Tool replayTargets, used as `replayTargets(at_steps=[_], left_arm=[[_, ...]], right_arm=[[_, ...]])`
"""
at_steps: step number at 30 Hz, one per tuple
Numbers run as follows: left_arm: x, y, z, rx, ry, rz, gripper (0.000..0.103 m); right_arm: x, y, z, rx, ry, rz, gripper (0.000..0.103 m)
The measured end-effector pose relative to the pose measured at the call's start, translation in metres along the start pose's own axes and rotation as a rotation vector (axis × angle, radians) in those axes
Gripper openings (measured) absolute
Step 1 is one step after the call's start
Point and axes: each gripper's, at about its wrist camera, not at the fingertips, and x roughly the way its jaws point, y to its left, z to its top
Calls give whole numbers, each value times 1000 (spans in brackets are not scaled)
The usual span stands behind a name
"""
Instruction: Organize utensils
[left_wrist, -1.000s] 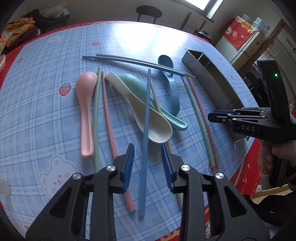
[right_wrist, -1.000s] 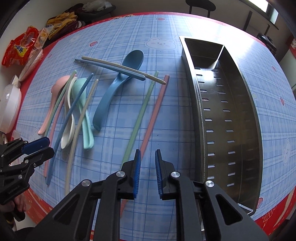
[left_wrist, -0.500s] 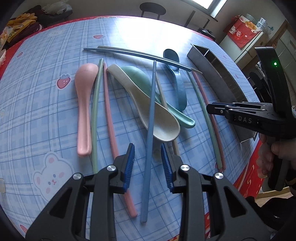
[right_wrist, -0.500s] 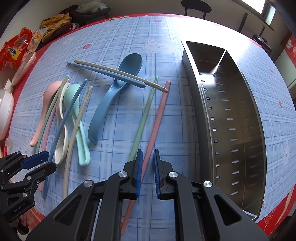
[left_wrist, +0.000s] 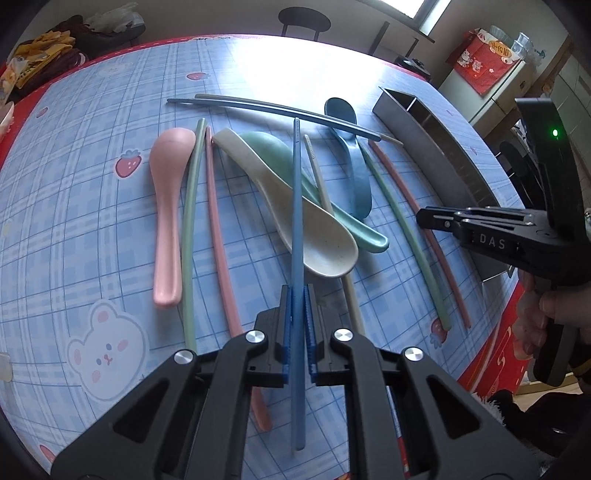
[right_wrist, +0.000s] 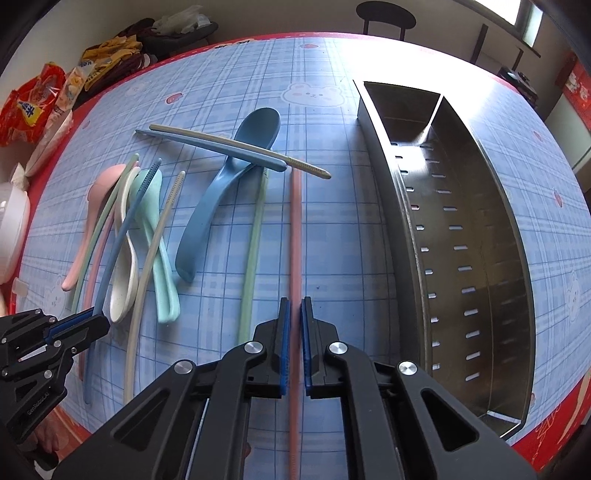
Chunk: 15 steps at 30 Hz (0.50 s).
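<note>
1. Now the left gripper (left_wrist: 298, 295) has just clamped down on the blue chopstick (left_wrist: 297, 206), whose shaft runs up between the blue pads and over the cream spoon (left_wrist: 295, 218).
2. Likewise the right gripper (right_wrist: 295, 306) has just closed on the pink chopstick (right_wrist: 295, 236), which shows between its pads and runs straight ahead on the table (right_wrist: 351, 258).
3. Just left of the pink chopstick in the right wrist view lies a green chopstick (right_wrist: 253, 254), roughly parallel to it.
4. Further left lies the dark blue spoon (right_wrist: 221, 192), with a beige chopstick (right_wrist: 240, 147) and a navy one across its neck.
5. Under the blue chopstick, the cream spoon overlaps a mint spoon (left_wrist: 332, 199), and a second beige chopstick (left_wrist: 325, 192) crosses them.
6. At the far left of that cluster sit a pink spoon (left_wrist: 166, 206), a second green chopstick (left_wrist: 190, 221) and a second pink chopstick (left_wrist: 218, 236), side by side.
7. Right of the pink chopstick in the right wrist view stands the steel caddy (right_wrist: 406, 206), a long perforated trough with a divider near its far end.
8. Beyond the table edge, snack bags (right_wrist: 33, 103) sit at the left and a stool (right_wrist: 384, 16) stands at the far side.
</note>
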Motion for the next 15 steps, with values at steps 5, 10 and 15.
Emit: replayTargets(at_steps=[5,10,15], left_arm=[[-13,10,-5,-130,-18,-59,11],[-28,6,-21,-187,-38,-78,11],[-48,4,-25,-207,-92,-58,11]], right_arm=[[-4,-17,-13,84,24,105,6],[-17,-29,-33,140,19,164,6],[-40,-38,-40,135,-56,207,6]])
